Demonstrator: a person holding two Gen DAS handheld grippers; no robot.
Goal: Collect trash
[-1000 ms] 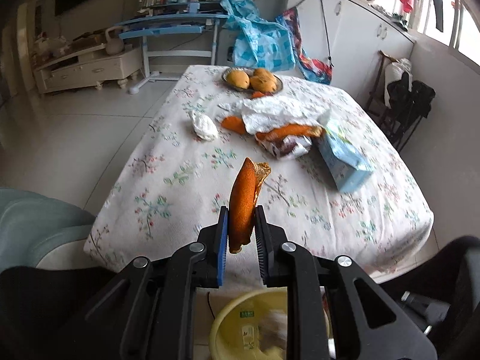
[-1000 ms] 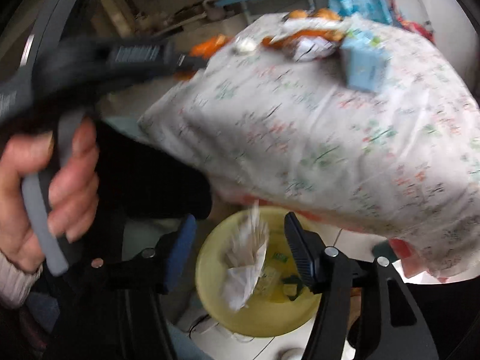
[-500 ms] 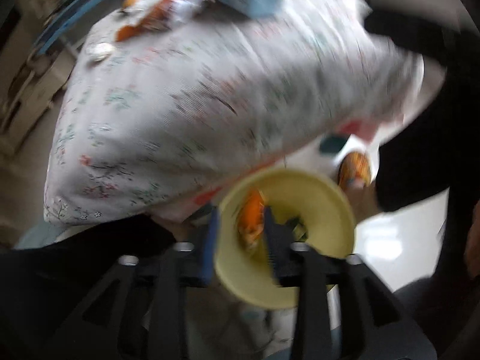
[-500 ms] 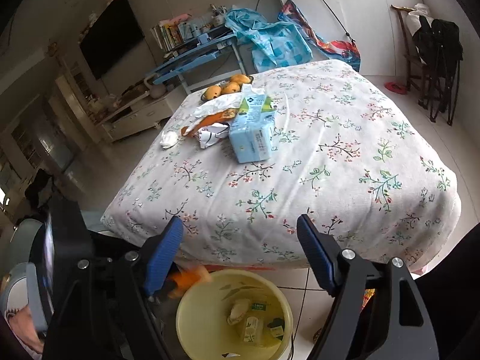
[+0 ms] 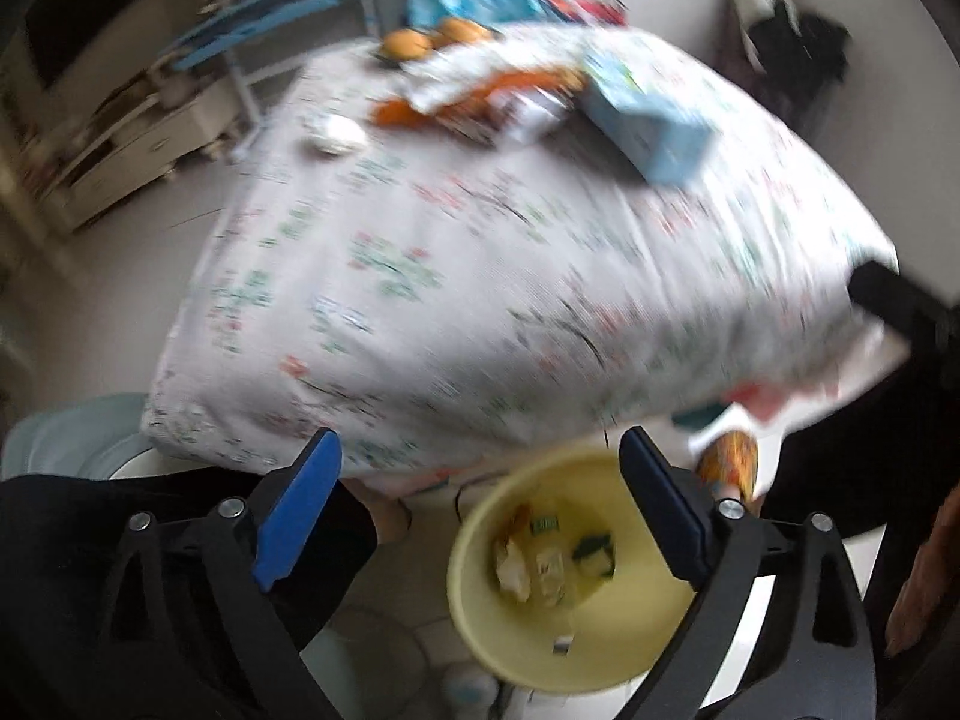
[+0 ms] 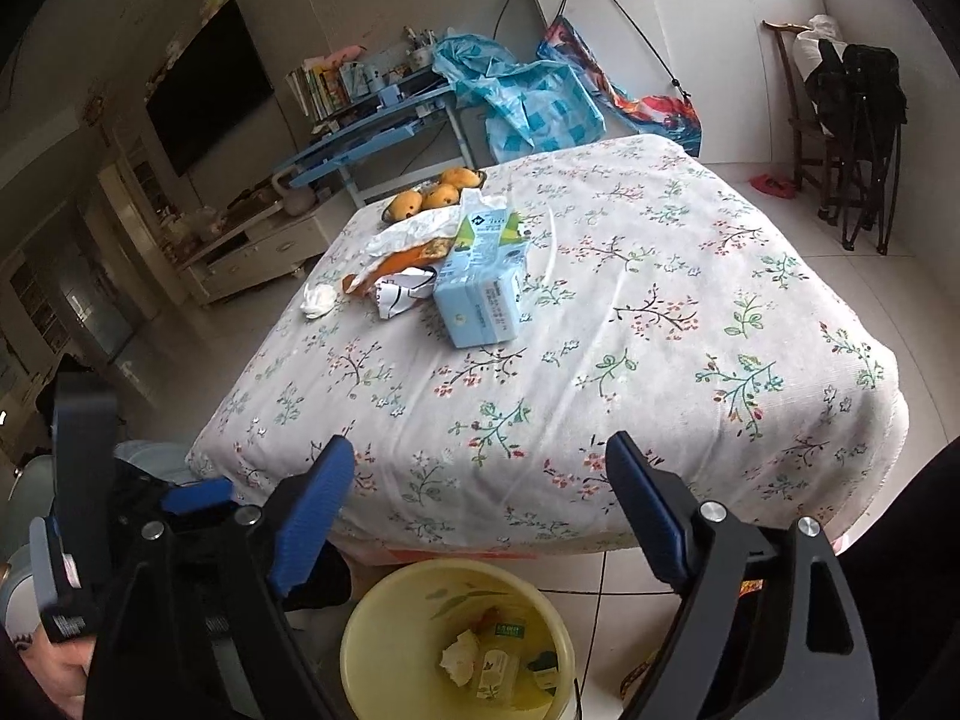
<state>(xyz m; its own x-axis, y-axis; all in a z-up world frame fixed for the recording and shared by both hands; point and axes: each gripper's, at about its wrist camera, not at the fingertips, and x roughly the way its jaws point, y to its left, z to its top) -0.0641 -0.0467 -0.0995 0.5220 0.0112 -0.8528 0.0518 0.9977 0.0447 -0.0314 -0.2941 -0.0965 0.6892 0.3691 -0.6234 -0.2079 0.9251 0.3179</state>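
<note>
The left gripper [image 5: 480, 504] hung over the near edge of the table, its blue-padded jaws spread wide after just opening, with nothing between them. Below it stood the yellow bin [image 5: 498, 618] on the tiled floor, just off the near side of the table, holding a crumpled tissue [image 5: 510, 564], a small carton and a few other scraps. The left wrist view was blurred.

The right gripper [image 6: 480, 510] also stood with its jaws apart, having just widened further, and it held nothing. In its view the yellow bin [image 6: 372, 630] sat at the bottom, near the table's edge, and the left gripper showed at the far left, gripped by a hand.

The table [image 6: 690, 360] wore a white cloth printed with flowers. On its far left part lay the rest of the trash: a pale blue tissue pack [image 6: 480, 300], a crumpled wrapper [image 6: 399, 294] touching it, an orange peel [image 6: 408, 261] under white paper [image 6: 414, 228], and a wadded tissue [image 6: 318, 299] a little apart to the left. Beyond these sat a dish of mangoes [image 6: 432, 192] at the far edge.
</note>
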